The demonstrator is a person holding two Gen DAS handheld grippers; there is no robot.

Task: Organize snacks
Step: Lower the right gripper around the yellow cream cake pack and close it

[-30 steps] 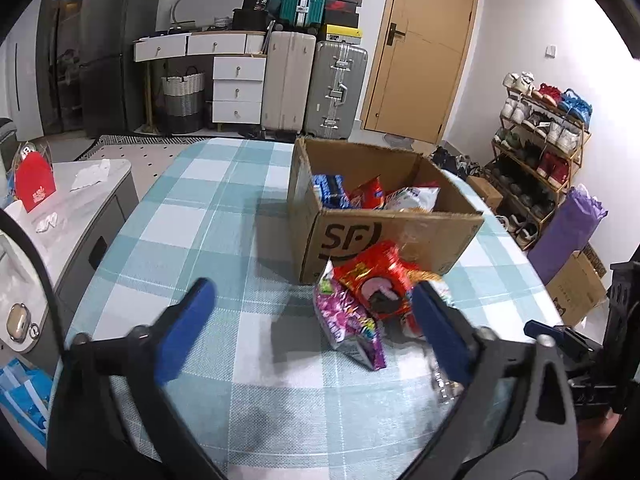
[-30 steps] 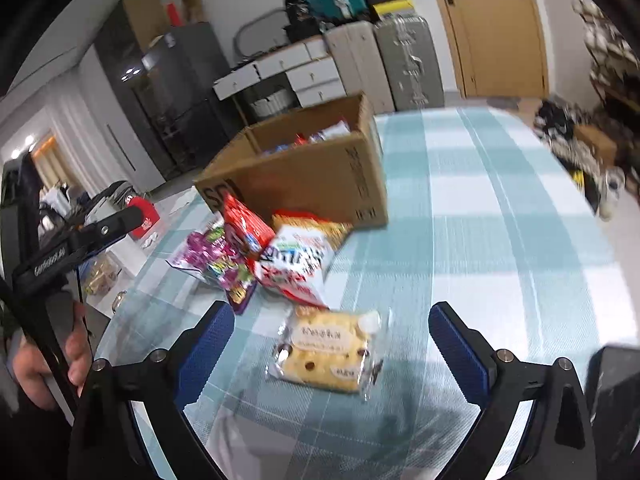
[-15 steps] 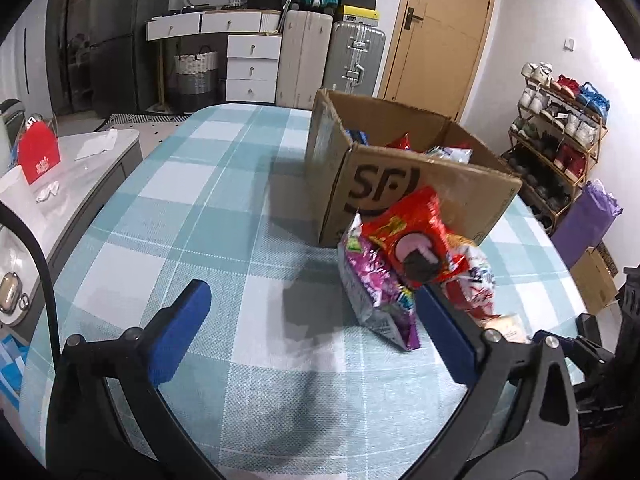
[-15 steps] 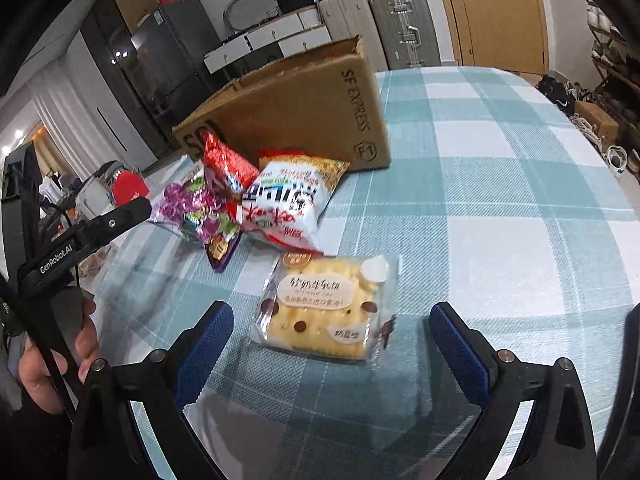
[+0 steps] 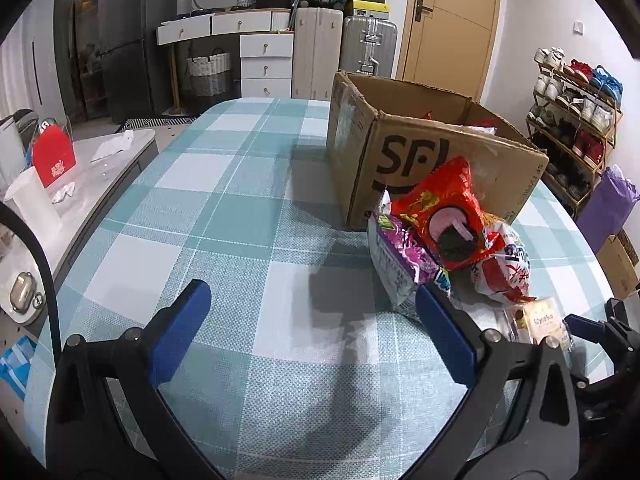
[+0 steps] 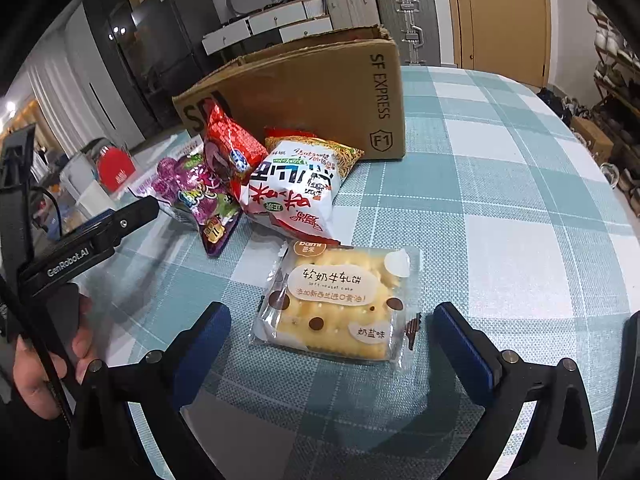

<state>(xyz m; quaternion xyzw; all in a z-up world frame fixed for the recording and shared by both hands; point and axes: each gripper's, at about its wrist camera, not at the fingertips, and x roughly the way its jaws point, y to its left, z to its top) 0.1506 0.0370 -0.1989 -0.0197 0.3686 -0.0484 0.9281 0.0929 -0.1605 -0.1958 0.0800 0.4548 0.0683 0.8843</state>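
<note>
Right claw (image 6: pixel 332 320) open around "bami" cracker pack (image 6: pixel 336 304) | left claw (image 5: pixel 312 300) open | box (image 6: pixel 304 92) reads "SF EXPRESS"

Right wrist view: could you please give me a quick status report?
Right gripper open, straddling the cracker pack, not gripping. Left gripper open, empty. Three bags lie between pack and box.

table (image 6: pixel 500 184) – checked teal cloth | on it: cardboard box (image 6: pixel 320 92), snack bags (image 6: pixel 296 196), biscuit pack (image 6: pixel 340 304)
</note>
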